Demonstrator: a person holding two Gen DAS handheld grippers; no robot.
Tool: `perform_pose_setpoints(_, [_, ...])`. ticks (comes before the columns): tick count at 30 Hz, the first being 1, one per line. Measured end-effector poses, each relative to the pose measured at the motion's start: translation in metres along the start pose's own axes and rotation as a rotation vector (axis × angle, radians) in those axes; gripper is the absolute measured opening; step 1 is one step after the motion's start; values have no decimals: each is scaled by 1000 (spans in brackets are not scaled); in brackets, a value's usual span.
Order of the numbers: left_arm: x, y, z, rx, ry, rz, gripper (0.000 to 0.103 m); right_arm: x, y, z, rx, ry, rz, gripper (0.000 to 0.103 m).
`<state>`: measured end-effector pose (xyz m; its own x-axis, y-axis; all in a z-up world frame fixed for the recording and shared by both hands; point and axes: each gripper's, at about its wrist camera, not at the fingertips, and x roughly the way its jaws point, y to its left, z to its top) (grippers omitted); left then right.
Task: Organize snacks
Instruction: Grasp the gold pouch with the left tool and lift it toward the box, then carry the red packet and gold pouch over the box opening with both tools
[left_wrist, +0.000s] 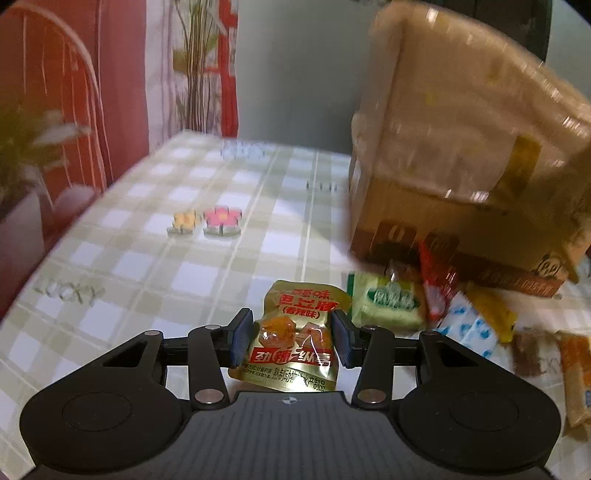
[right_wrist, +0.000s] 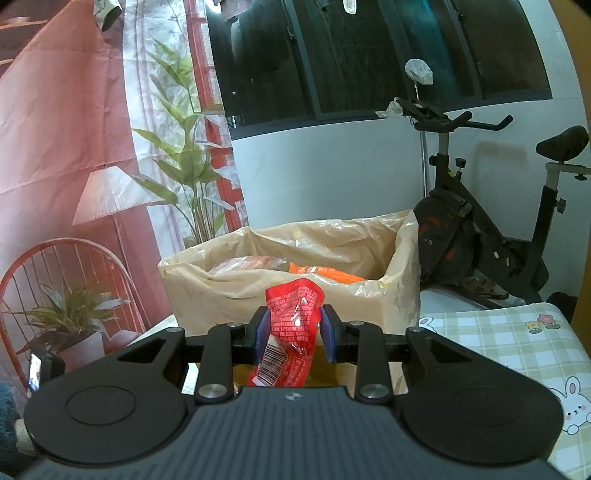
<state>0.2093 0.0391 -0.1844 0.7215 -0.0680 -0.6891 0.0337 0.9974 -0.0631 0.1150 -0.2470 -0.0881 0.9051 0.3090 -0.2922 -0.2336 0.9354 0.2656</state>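
At lower centre of the left wrist view, the left gripper has a gold pouch between its blue pads; the pads sit right at the pouch's sides, but whether they press on it cannot be told. At lower centre of the right wrist view, the right gripper is clamped on a red packet, held up in front of the box.

The job looks partly done. The box, lined with clear plastic, already holds a few packets (an orange one shows at its middle). Left to sort: a loose heap at right of the left view, beside the box, including a green pack, a blue-and-white pack and a yellow pack. The two held snacks likely go in next.

The table wears a pale green checked cloth with printed flowers and rabbits. Behind it, at left, hangs a printed backdrop showing a red wall, lamp, chair and plants. Dark windows fill the top of the right view, and an exercise bike stands at right.
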Motion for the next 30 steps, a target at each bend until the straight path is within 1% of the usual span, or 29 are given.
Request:
perform_pose_setpoints(4, [-28, -4, 24, 8, -102, -14, 49, -1, 2, 6, -14, -16, 4, 31])
perform_pose_setpoints(11, [-83, -25, 86, 49, -331, -66, 49, 5, 2, 27, -41, -62, 4, 31])
perform_pose_setpoints(16, [-96, -56, 128, 96, -420, -136, 50, 19, -1, 47, -67, -90, 19, 31])
perform_pose_setpoints(18, [-92, -71, 141, 104, -427, -169, 50, 31, -3, 57, -82, -92, 22, 31])
perform_pose_setpoints(21, [-78, -92, 160, 118, -416, -219, 50, 54, -8, 71, -101, -84, 14, 31])
perform_pose_setpoints(23, [-62, -107, 171, 123, -389, -243, 50, 72, -12, 78, -112, -68, -3, 31])
perform_pose_setpoints(27, [-28, -128, 187, 130, -332, -259, 50, 113, -22, 85, -118, 5, -47, 31])
perform_pose_setpoints(30, [-5, -142, 191, 191, -301, -274, 54, 134, -26, 86, -115, 62, -82, 33])
